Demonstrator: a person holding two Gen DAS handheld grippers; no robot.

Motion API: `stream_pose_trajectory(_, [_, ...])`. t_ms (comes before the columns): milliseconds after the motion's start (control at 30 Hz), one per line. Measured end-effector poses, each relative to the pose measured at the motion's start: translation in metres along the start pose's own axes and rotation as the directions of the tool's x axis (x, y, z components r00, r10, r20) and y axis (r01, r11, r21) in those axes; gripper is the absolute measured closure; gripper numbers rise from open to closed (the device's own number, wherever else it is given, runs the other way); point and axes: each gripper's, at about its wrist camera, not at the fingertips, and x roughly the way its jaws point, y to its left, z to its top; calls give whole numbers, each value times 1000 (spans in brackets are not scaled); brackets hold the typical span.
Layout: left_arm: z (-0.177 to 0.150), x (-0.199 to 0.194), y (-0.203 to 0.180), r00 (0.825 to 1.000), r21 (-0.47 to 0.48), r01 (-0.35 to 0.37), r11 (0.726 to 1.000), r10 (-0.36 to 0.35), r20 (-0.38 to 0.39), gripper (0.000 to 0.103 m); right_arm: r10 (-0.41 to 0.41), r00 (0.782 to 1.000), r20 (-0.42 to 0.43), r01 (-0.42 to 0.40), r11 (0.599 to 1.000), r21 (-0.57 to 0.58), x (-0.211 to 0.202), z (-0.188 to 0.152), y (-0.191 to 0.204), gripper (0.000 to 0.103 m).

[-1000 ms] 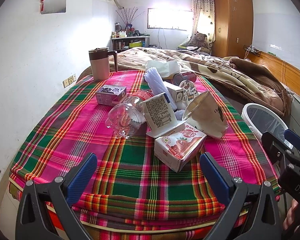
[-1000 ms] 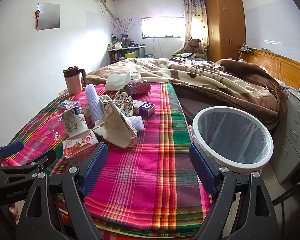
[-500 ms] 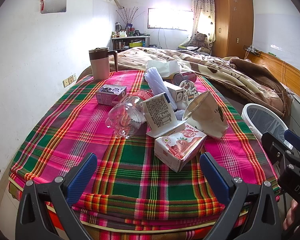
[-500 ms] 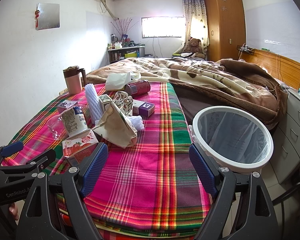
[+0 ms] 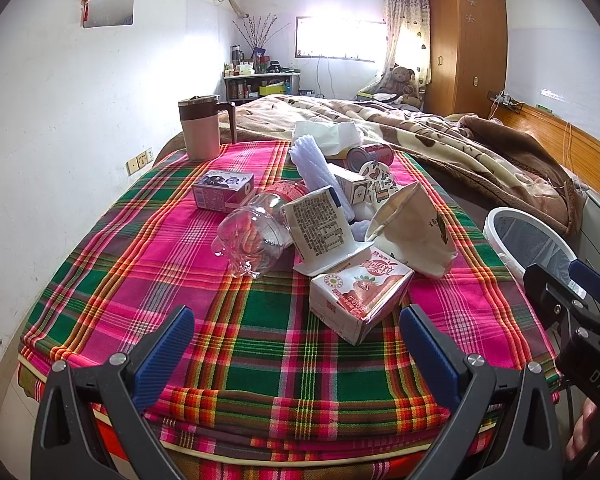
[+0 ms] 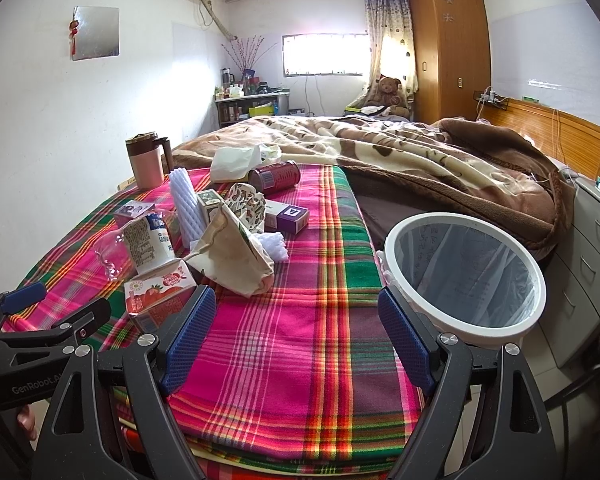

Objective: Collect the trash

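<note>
Here the left claw [image 5: 296,340] is spread wide with nothing between its blue pads, low over the near edge of the plaid cloth [image 5: 260,344] on the bed. Just past its right pad lies a pink strawberry drink carton [image 5: 360,292] on its side, with Chinese writing on top that is too small to read well. Leaning on that carton is a white milk carton [image 5: 320,230], tilted, showing a block of tiny black print. A clear plastic bottle [image 5: 256,236] lies on its side to the left of it, touching it. A beige paper bag [image 5: 416,232] sits open to the right of the cartons. Behind them are a white foam net sleeve [image 5: 312,168], a small purple box [image 5: 222,190], a red can [image 5: 370,156] lying on its side, and a crumpled tissue [image 5: 328,134]. A pink mug with a brown lid [image 5: 202,128] stands upright at the far left of the cloth.

The right claw [image 6: 296,336] is spread wide too and holds nothing. It hangs over the cloth at the bed's near right side. Its left pad is just in front of the strawberry carton. Just beside its right pad stands a white trash bin [image 6: 464,272] with a clear liner bag, on the floor by the bed. The black frame of the left tool shows the words "GenRobot". A brown blanket [image 6: 420,160] covers the far part of the bed.
</note>
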Motion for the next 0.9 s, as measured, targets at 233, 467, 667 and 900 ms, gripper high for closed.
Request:
stream_pose_trajectory(233, [1,0,1,1000,-1,-1,1000,1,0,0,1,1000,-2,-1,1000,-3,1,0,-1,18])
stream_pose_trajectory(467, [2,1,3,1000,-2,-2,1000,2,-1,0,0,1000,-5,0,1000,-5,2,1,0,18])
stream_pose_trajectory(667, [5,8,6,1000,-8,-8,1000,8,-11,0,2,1000,-10,-2,1000,-10,6,2,2,18])
stream_pose_trajectory(900, [14,22,13,1000,-14,2,1000,-3,-17,0,20,1000,-23,-21,1000,-10,19,6,2,18])
